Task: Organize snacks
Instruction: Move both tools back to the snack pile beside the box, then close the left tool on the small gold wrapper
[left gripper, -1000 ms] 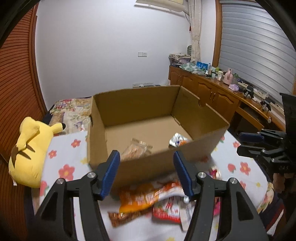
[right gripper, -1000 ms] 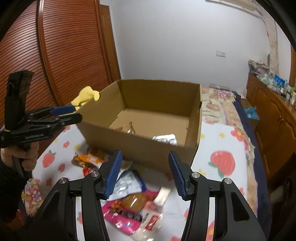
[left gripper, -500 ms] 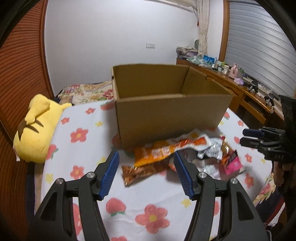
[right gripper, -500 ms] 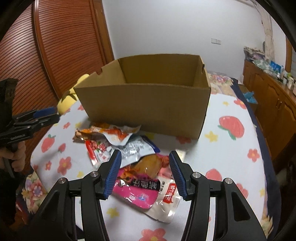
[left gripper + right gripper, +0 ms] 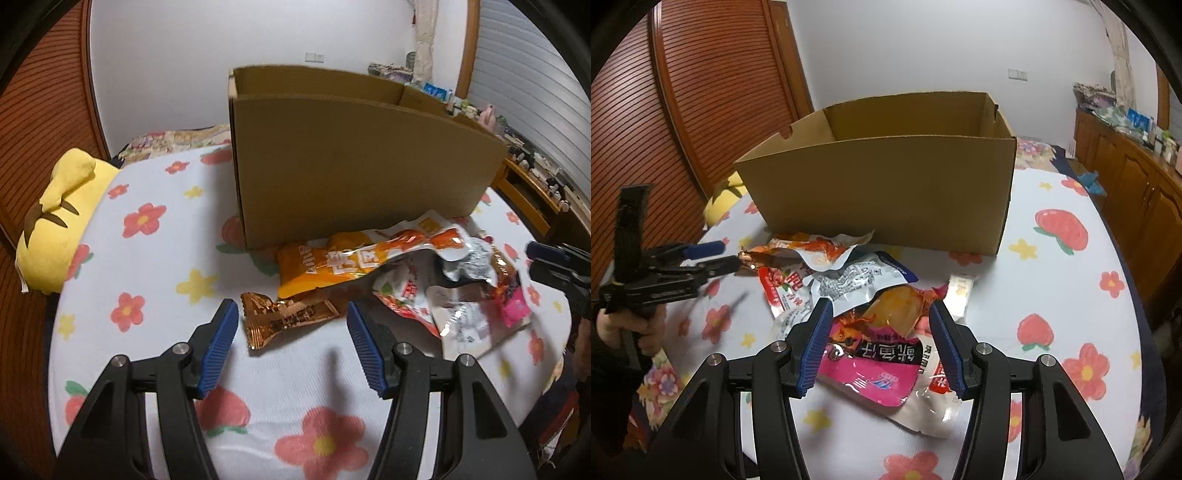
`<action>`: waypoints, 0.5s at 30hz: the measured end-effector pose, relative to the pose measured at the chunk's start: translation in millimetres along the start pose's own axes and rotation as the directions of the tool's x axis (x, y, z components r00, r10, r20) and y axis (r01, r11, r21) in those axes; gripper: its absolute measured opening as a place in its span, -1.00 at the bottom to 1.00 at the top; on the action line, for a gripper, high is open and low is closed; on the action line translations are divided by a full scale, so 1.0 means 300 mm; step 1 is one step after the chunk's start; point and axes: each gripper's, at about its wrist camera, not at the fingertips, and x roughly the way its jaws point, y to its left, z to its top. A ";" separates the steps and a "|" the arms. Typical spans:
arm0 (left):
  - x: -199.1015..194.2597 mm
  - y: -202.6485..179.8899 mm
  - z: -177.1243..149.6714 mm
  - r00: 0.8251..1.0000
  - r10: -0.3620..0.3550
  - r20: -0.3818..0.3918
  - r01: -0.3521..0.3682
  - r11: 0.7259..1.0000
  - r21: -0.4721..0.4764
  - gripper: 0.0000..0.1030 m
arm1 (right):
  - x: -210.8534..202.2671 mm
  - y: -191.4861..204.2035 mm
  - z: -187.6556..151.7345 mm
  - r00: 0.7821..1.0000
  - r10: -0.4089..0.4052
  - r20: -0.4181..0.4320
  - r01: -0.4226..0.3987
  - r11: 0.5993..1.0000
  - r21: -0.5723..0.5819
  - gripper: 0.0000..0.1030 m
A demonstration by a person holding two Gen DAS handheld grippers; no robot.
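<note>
**Two Grippers Go Down for the Snacks**

The desk (image 5: 155, 266) with the flower cloth is under both grippers. It holds everything.

The big cardboard box (image 5: 354, 162) stands straight ahead of both grippers, past the snack pile. Its top is open, likely so the snacks can drop in from above. From this low spot you cannot see what is inside it.

A yellow plush toy (image 5: 59, 221) lies far off to the left of the left gripper, at the edge of the cloth. It is not a snack, so it is probably just lying there.

The snacks lie in a messy pile between the grippers and the box. The orange bag (image 5: 354, 258) sits ahead of the left gripper, touching the box wall. The pink packet (image 5: 871, 362) lies right between the fingers of the right gripper (image 5: 879, 347). The small brown packet (image 5: 284, 314) lies just ahead of the left gripper (image 5: 291, 339), a bit left of the middle.

Both grippers are spread wide and hold nothing. I think each one is low and lined up this way so it can pinch its own packet next.
</note>
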 end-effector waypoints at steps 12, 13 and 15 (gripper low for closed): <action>0.105 0.005 0.021 0.999 0.016 -0.043 -0.017 1.000 -0.025 0.19 | 0.023 0.005 -0.040 1.000 -0.006 -0.011 0.006 1.000 -0.002 0.14; 0.106 0.005 0.022 0.999 0.017 -0.042 -0.018 1.000 -0.025 0.19 | 0.022 0.006 -0.039 1.000 -0.006 -0.011 0.006 1.000 -0.003 0.15; 0.103 0.003 0.019 0.999 0.020 -0.038 -0.021 1.000 -0.023 -0.04 | 0.018 0.006 -0.038 1.000 -0.009 -0.008 0.009 1.000 -0.007 0.15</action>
